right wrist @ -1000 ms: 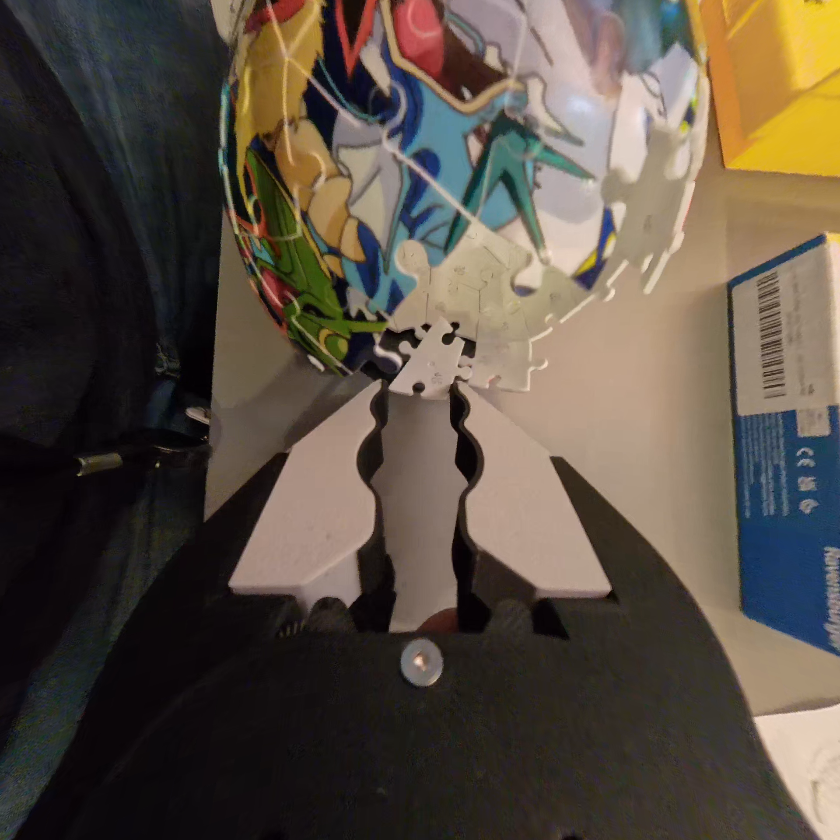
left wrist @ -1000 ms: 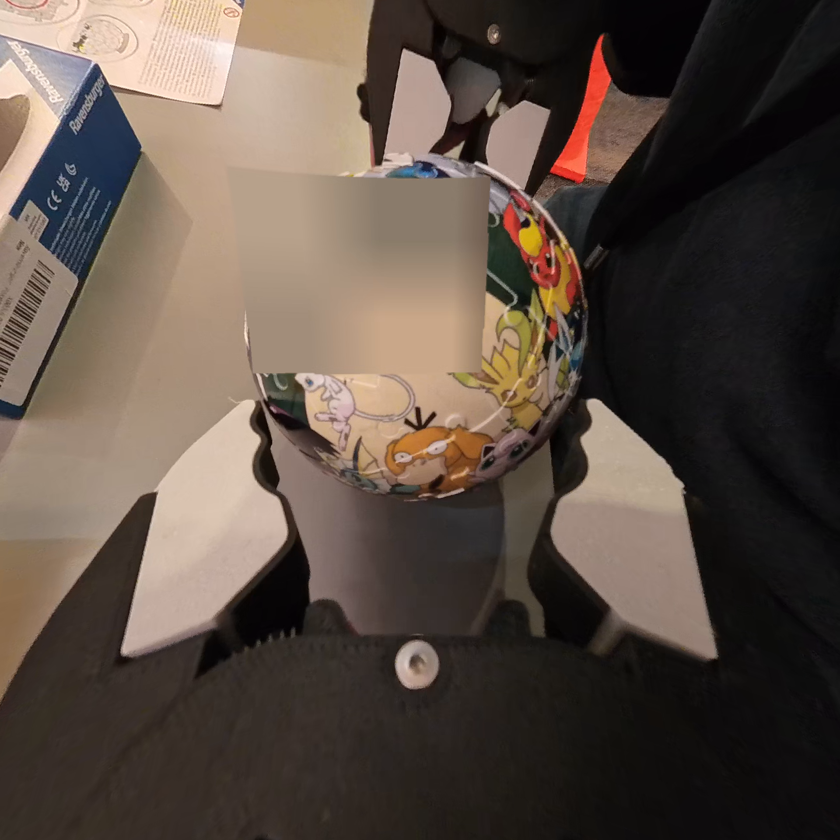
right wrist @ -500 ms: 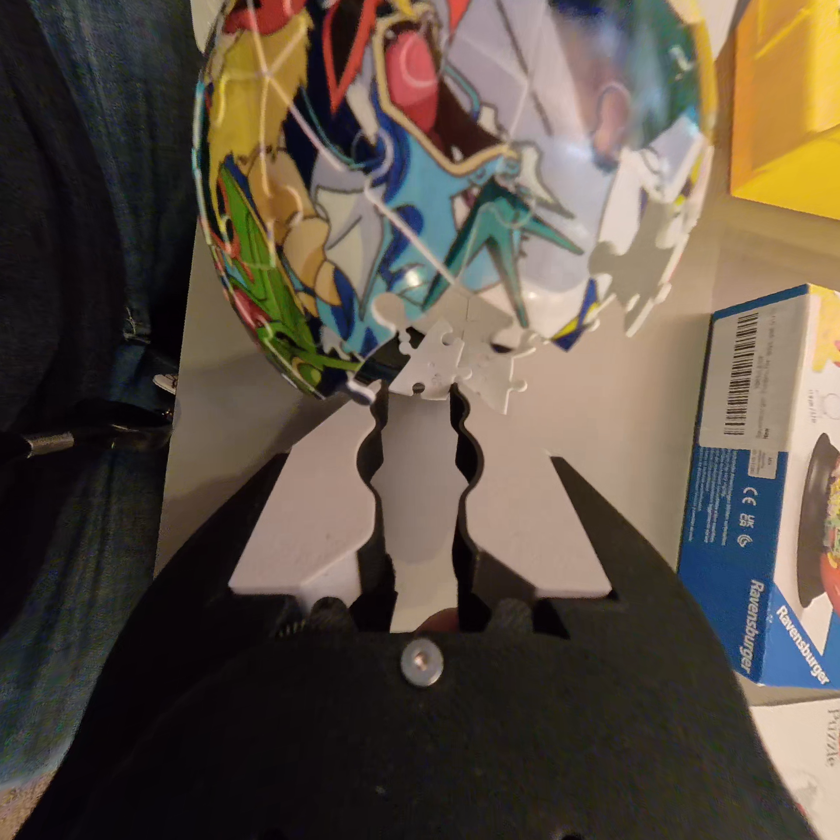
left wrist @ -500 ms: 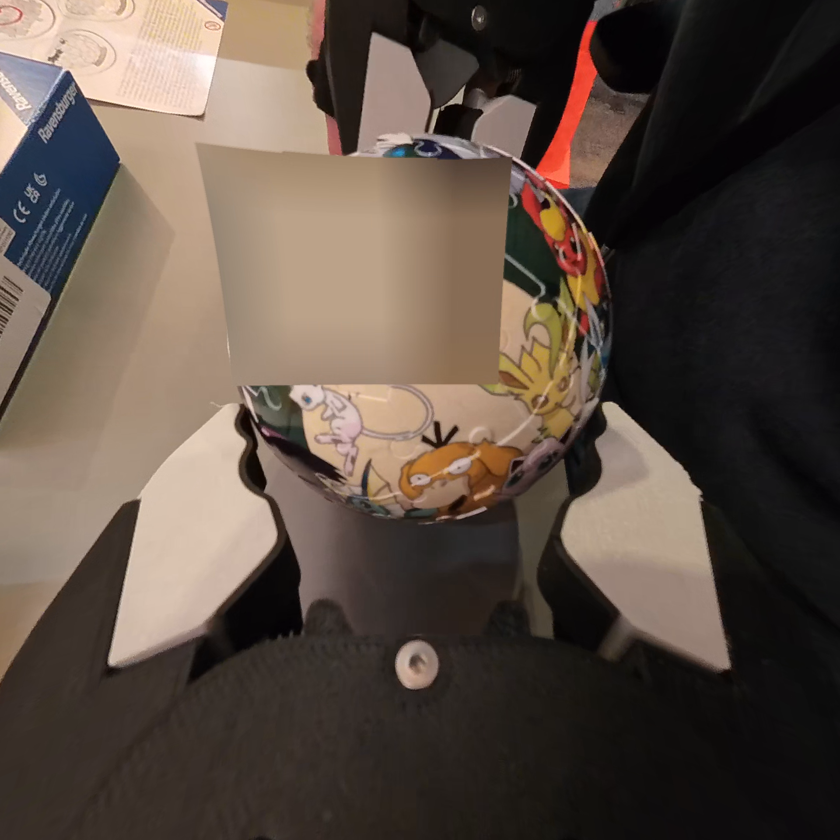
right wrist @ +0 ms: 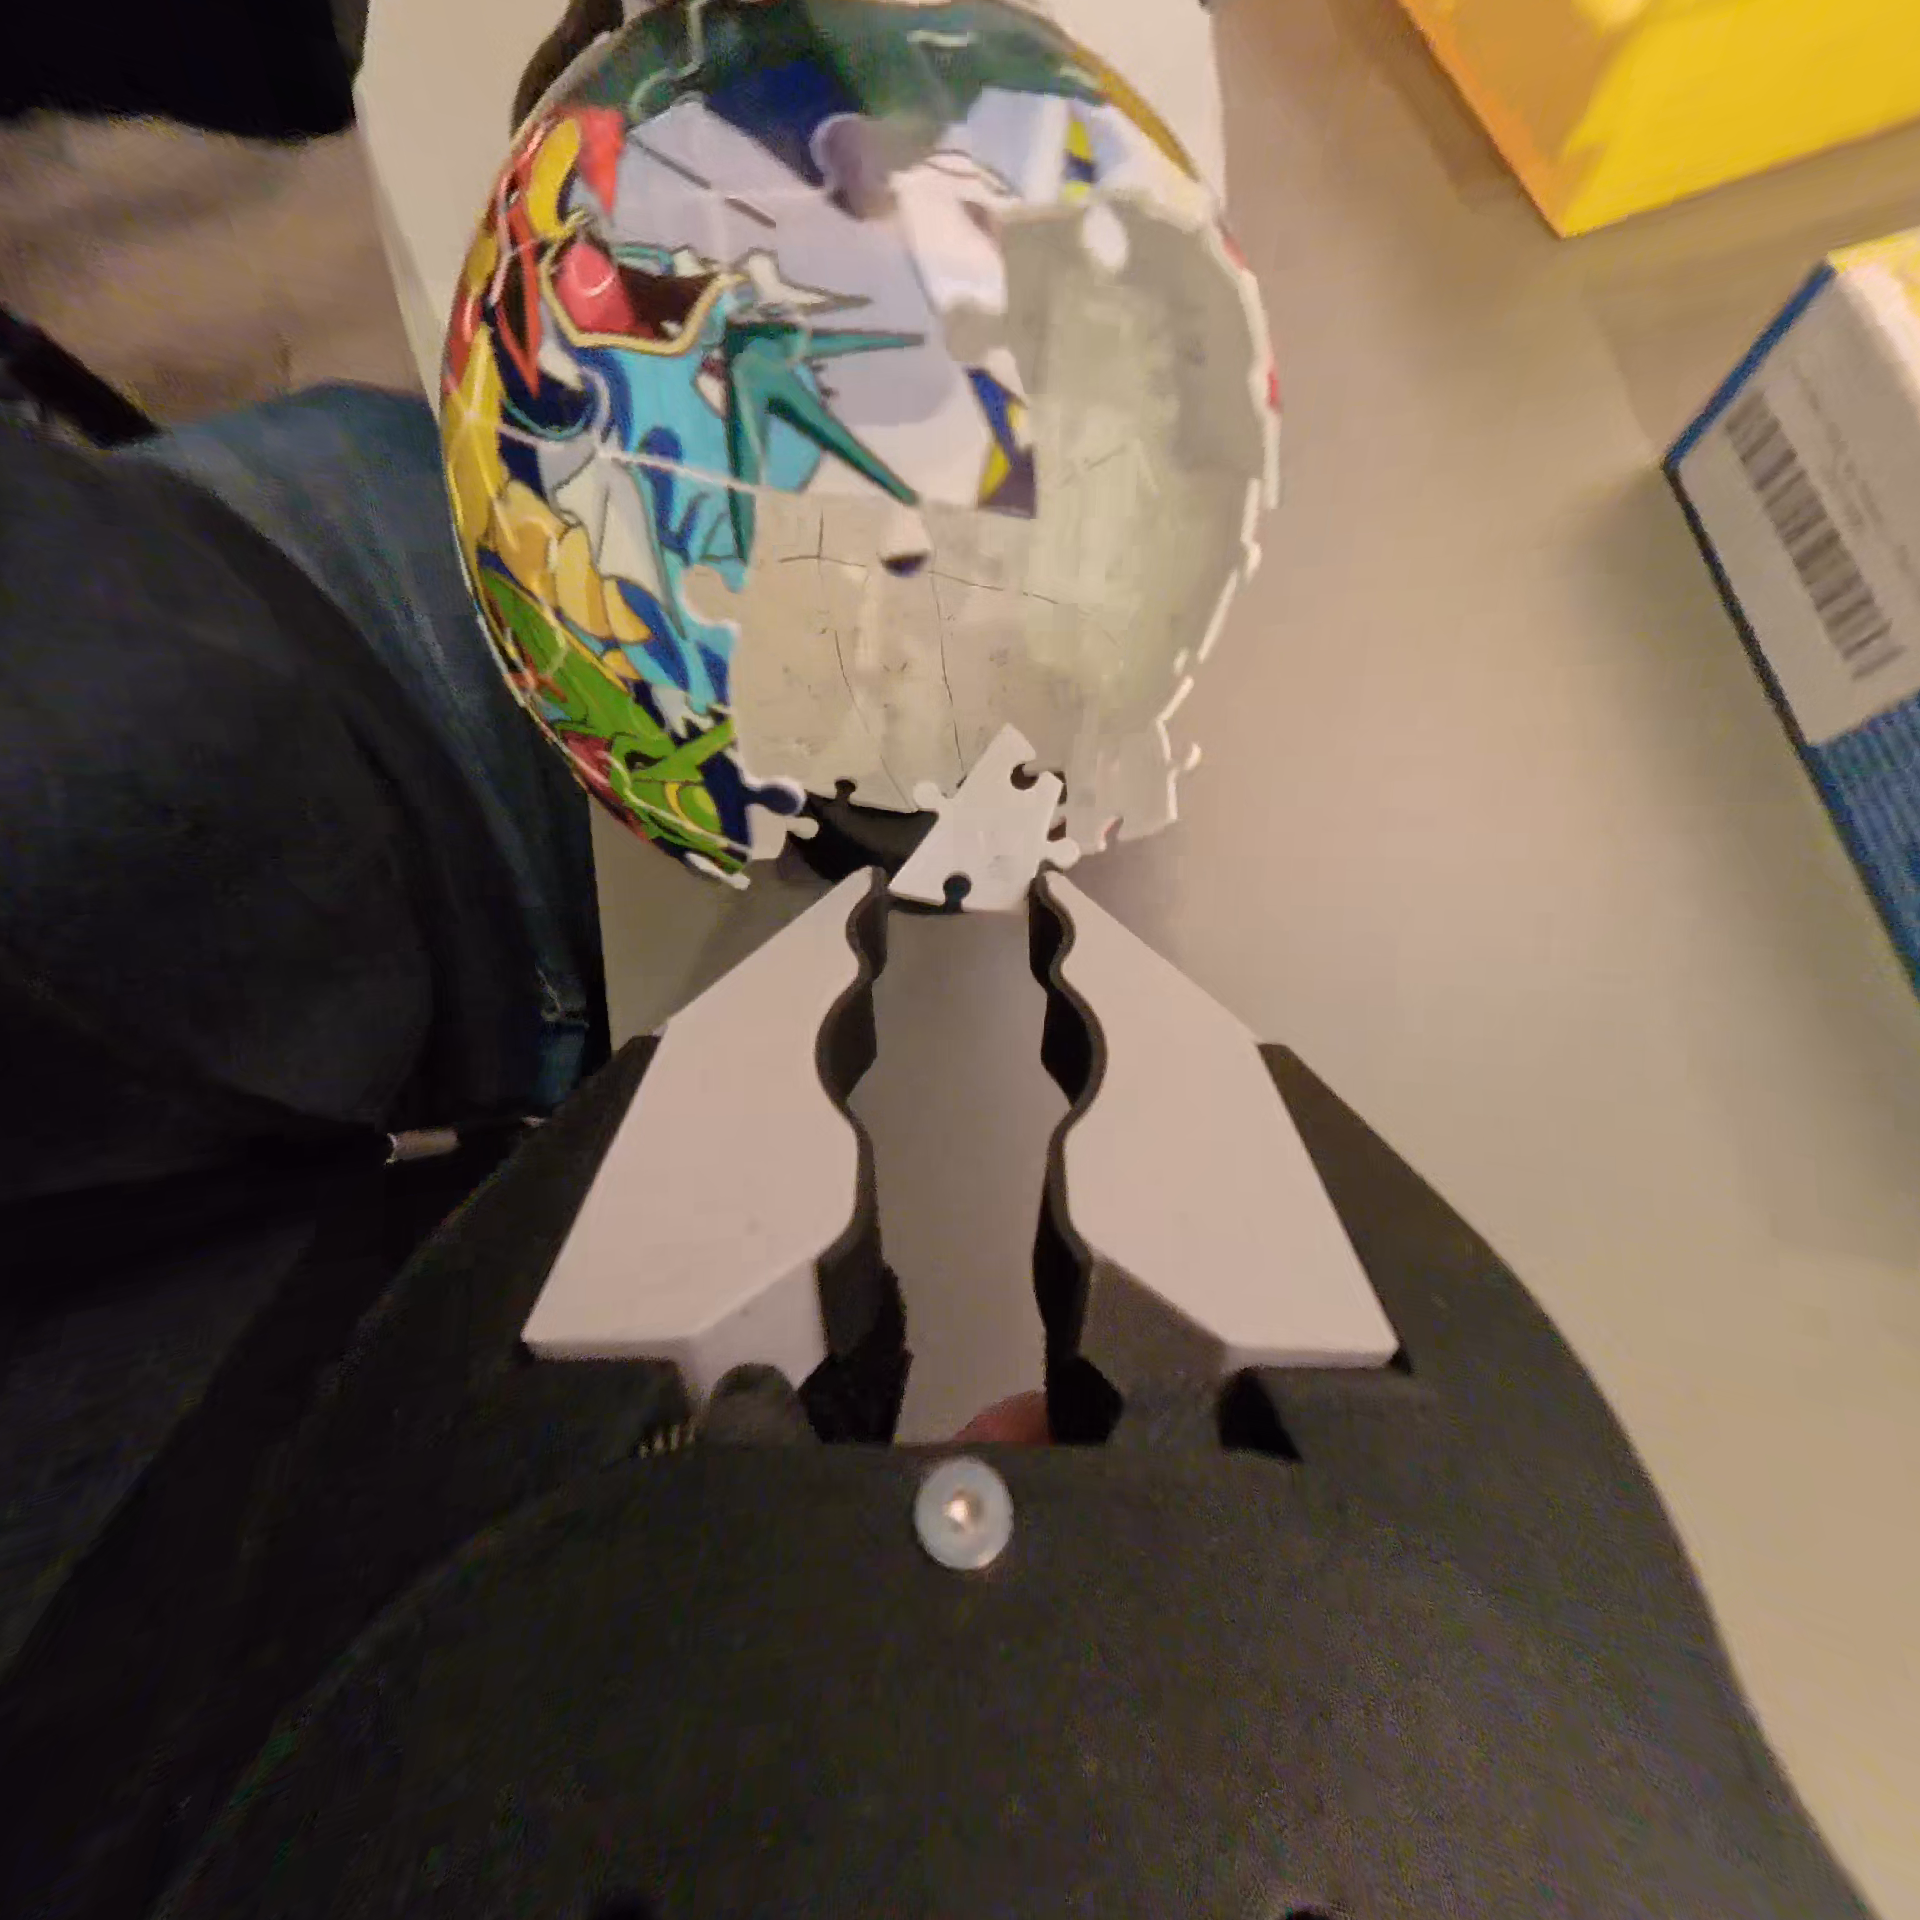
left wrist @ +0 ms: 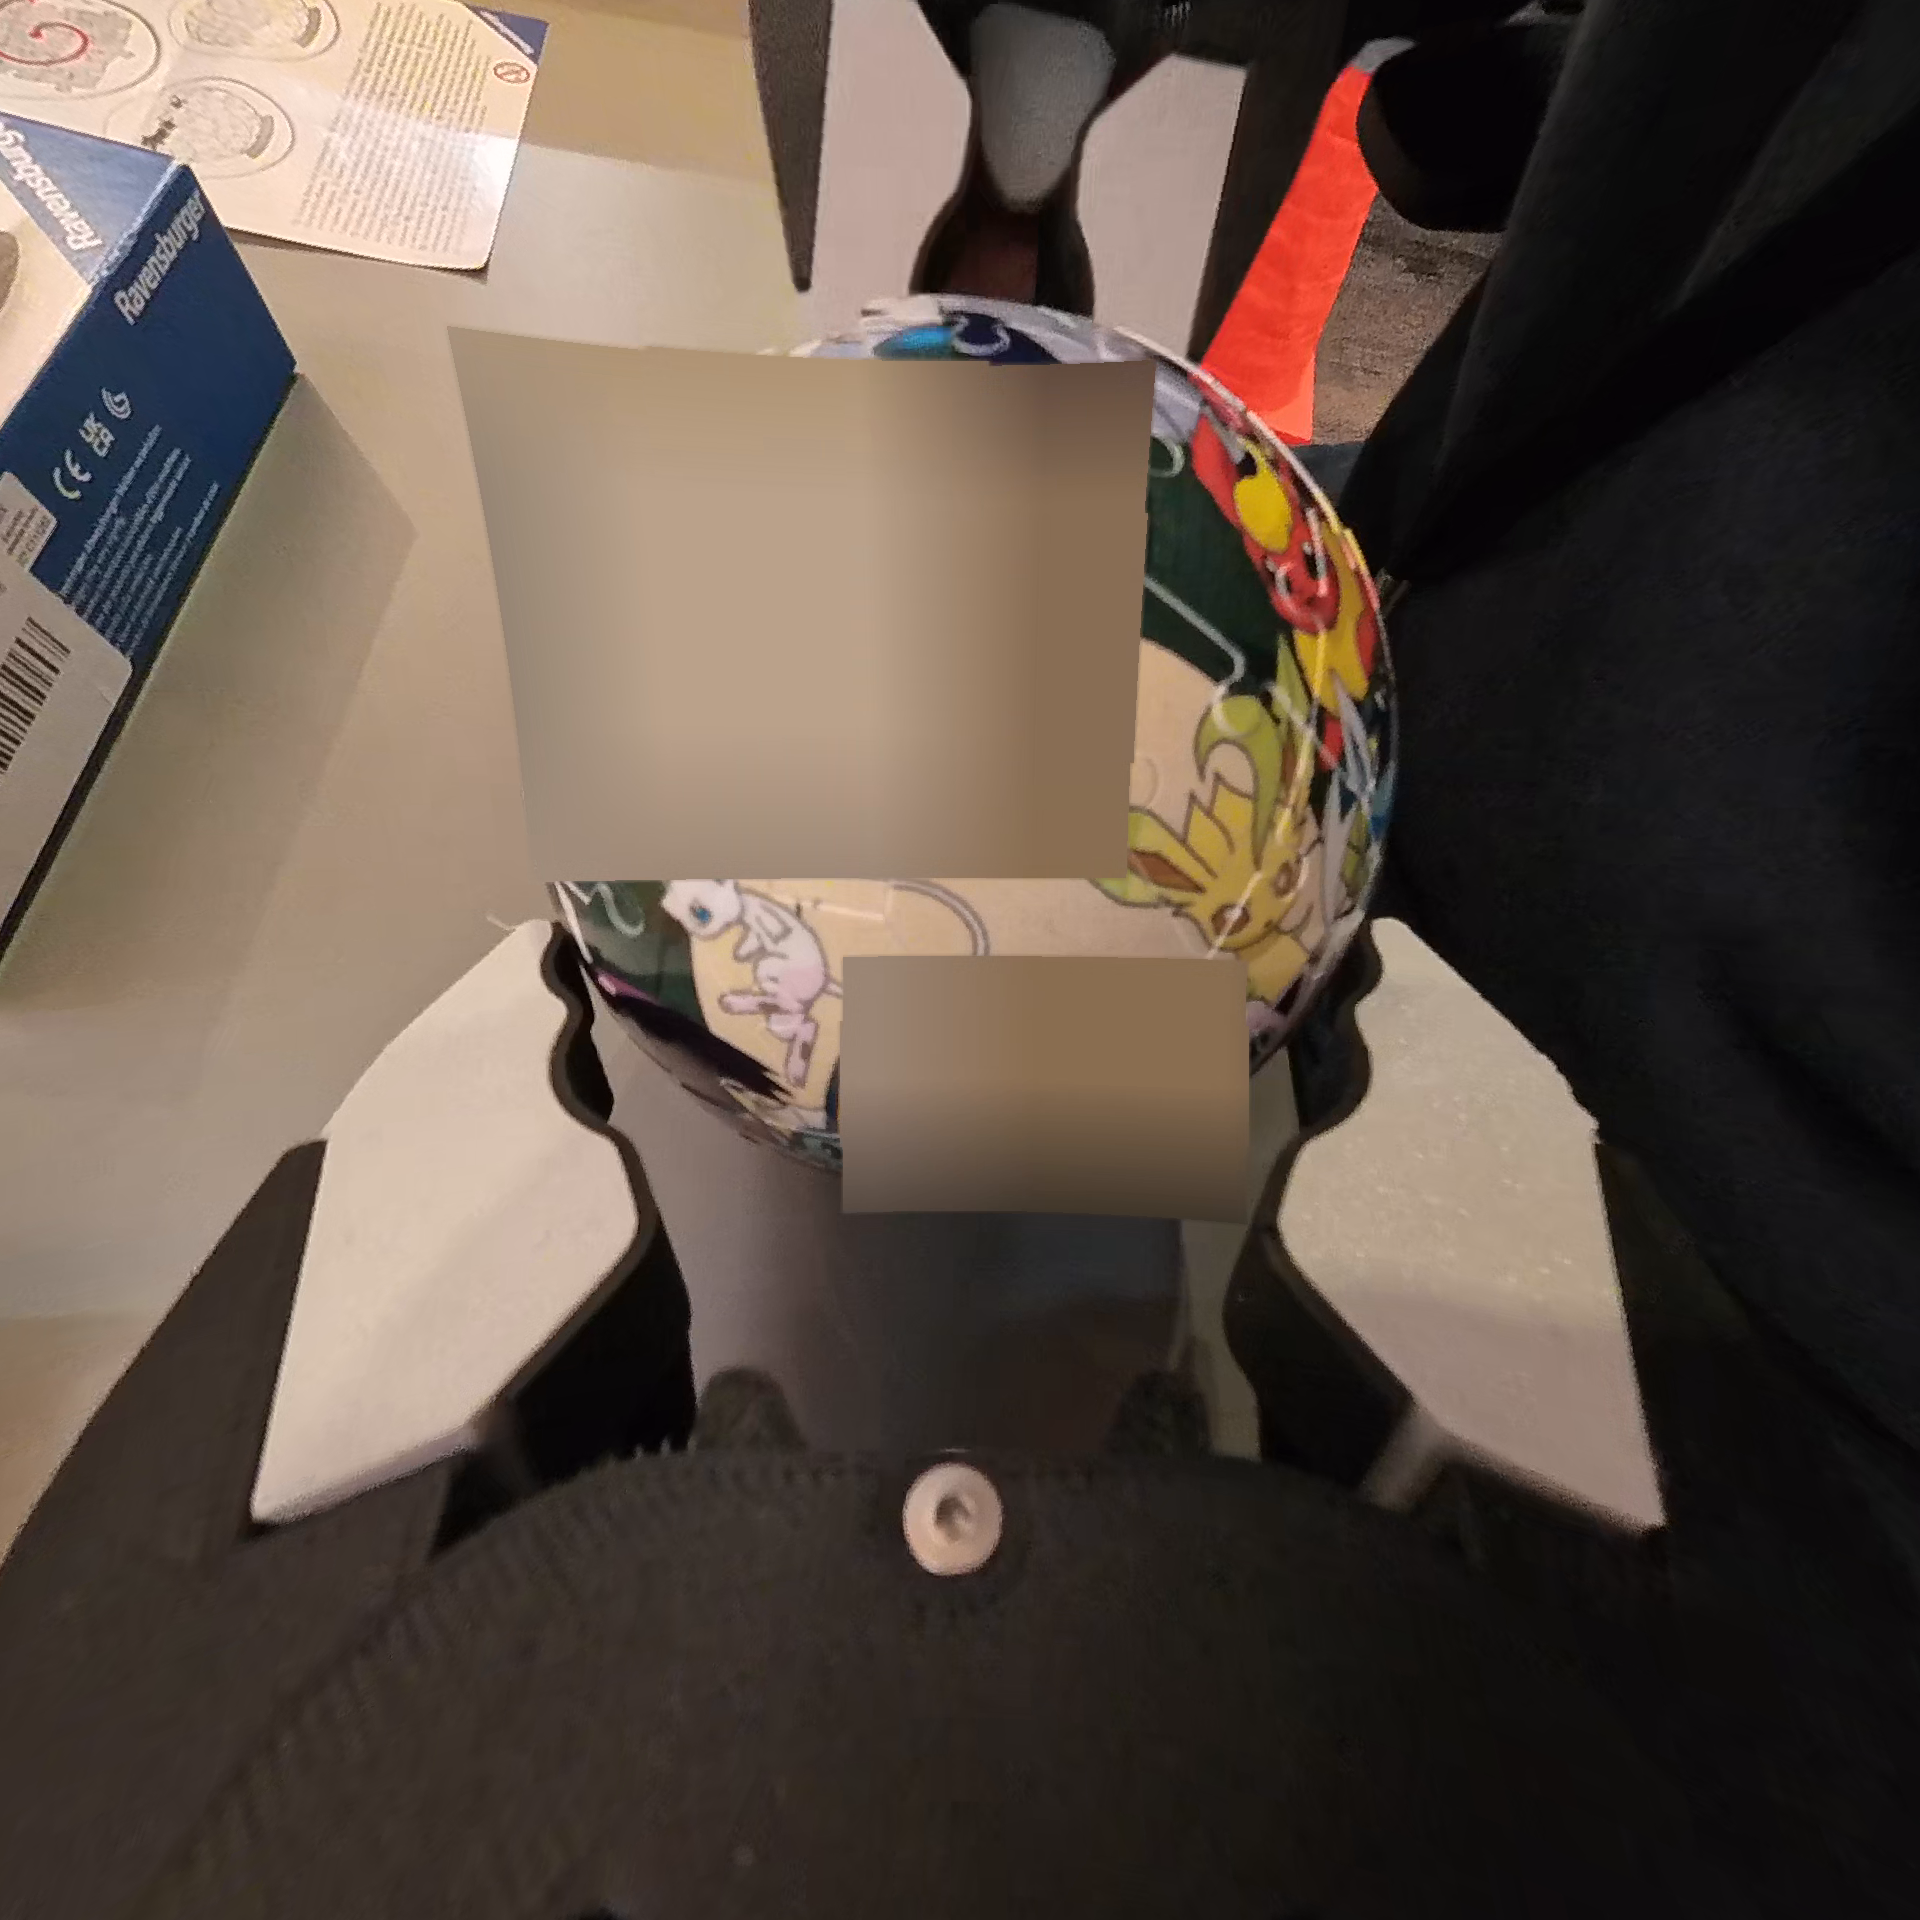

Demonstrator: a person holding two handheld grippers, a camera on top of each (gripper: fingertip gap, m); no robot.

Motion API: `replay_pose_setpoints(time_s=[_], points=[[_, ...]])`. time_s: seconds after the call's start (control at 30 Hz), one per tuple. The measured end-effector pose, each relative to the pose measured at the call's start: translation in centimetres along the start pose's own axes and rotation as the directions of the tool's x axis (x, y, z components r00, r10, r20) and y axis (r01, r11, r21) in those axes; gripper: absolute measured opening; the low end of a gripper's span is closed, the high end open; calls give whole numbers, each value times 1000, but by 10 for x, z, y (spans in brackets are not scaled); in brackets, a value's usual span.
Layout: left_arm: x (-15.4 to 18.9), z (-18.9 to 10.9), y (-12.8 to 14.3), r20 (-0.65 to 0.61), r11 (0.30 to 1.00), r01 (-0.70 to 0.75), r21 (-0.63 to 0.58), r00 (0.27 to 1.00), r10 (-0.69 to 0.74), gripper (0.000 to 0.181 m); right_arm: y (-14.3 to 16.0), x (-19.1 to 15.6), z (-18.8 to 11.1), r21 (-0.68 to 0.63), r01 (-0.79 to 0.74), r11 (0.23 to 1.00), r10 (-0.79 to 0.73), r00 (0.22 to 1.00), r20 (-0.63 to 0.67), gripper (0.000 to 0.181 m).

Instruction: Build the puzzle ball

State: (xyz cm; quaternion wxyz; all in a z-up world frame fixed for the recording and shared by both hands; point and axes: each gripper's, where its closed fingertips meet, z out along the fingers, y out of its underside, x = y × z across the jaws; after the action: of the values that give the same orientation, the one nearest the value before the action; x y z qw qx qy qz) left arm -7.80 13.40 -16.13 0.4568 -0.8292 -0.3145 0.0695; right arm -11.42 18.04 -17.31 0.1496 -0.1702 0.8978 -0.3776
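Note:
The puzzle ball point(left wrist: 1257, 727) is a glossy sphere of colourful cartoon pieces. My left gripper point(left wrist: 961, 935) is shut on it, with one finger on each side of its lower half. In the right wrist view the ball point(right wrist: 727, 416) shows a large gap with the white insides of the far pieces. My right gripper point(right wrist: 956, 883) is shut on a white puzzle piece point(right wrist: 987, 831), blank side towards the camera, and holds it against the gap's lower rim. The right gripper point(left wrist: 1008, 281) also shows behind the ball in the left wrist view.
A blue puzzle box point(left wrist: 125, 416) and a leaflet point(left wrist: 343, 114) lie on the beige table point(left wrist: 312, 727) to the left. A yellow box point(right wrist: 1662, 83) and the blue box point(right wrist: 1829, 540) show on the right. A person's dark clothing point(left wrist: 1662, 727) is close beside the ball. Left tips to right tips: about 8 cm.
In the right wrist view the ball's gap has come round to face the camera. The held piece has shifted from the gap's left edge to its lower rim. The left gripper still holds the ball.

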Motion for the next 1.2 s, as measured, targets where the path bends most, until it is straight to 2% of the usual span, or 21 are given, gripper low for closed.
replay_pose_setpoints(time_s=[0.13,0.37,0.5,0.63,0.87,1.2], points=[[0,-2,0,8,1000,4,0,1000,-4,131,2,0,-3,59,-144,988,144,990,5,25],[2,-7,-2,16,1000,22,-11,1000,-22,130,4,-6,-2,81,-171,982,169,985,22,25],[2,-11,-2,14,999,22,-32,1000,-22,130,3,-9,1,78,-62,995,58,997,52,25],[3,-14,-1,1,998,14,-67,1000,-14,129,3,-11,8,40,124,991,-127,989,81,25],[4,-16,-1,-25,994,-8,-108,1000,6,129,8,-14,20,5,420,907,-417,898,143,25],[5,-16,0,-50,991,-19,-131,999,13,130,12,-15,31,18,548,837,-544,827,143,25]])
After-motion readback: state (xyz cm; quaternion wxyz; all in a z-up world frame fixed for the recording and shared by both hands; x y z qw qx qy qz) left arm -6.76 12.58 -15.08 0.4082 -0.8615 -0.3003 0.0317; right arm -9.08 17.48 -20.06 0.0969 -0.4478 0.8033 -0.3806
